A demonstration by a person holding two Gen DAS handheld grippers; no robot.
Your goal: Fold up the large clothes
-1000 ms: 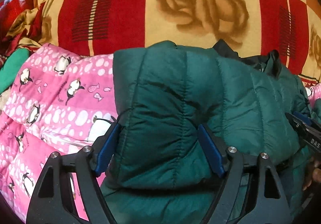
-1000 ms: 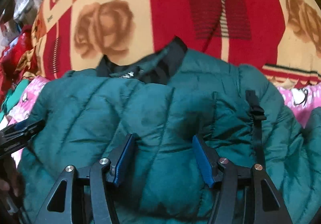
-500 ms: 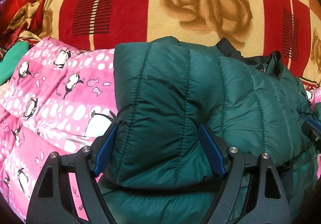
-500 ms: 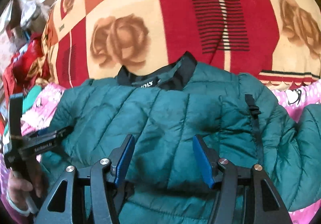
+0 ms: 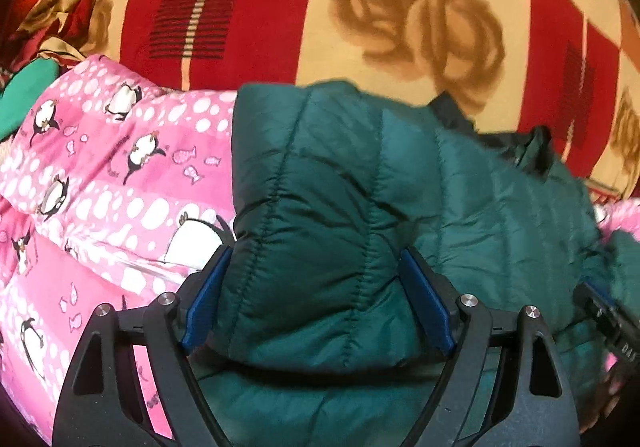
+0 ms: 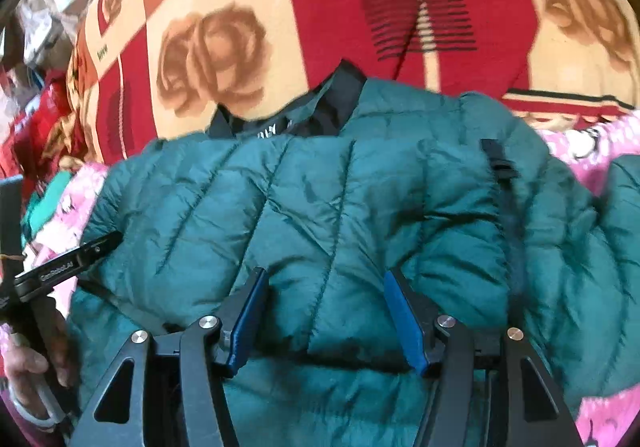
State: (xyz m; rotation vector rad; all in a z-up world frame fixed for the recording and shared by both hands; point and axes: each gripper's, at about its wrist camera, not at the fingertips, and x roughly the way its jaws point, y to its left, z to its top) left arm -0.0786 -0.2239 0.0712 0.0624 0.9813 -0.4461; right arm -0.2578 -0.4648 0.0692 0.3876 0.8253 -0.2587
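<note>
A dark green quilted puffer jacket (image 5: 460, 199) lies folded on the bed, its black collar (image 6: 320, 107) at the far side. My left gripper (image 5: 316, 267) has its blue pads spread wide with a thick fold of the jacket bulging between them. My right gripper (image 6: 324, 287) also has its pads spread, with jacket (image 6: 340, 207) padding between them. The left gripper also shows at the left edge of the right wrist view (image 6: 68, 267), held by a hand. The right gripper's tip shows at the right edge of the left wrist view (image 5: 608, 319).
A pink penguin-print quilt (image 5: 100, 187) lies under and left of the jacket. A red and cream rose-pattern blanket (image 5: 360, 7) covers the far side. A heap of red and green cloth (image 5: 24, 95) sits at the far left.
The jacket's folded edge has come slightly closer in both views. The pads of both grippers stay spread about the same, with the jacket fold between them.
</note>
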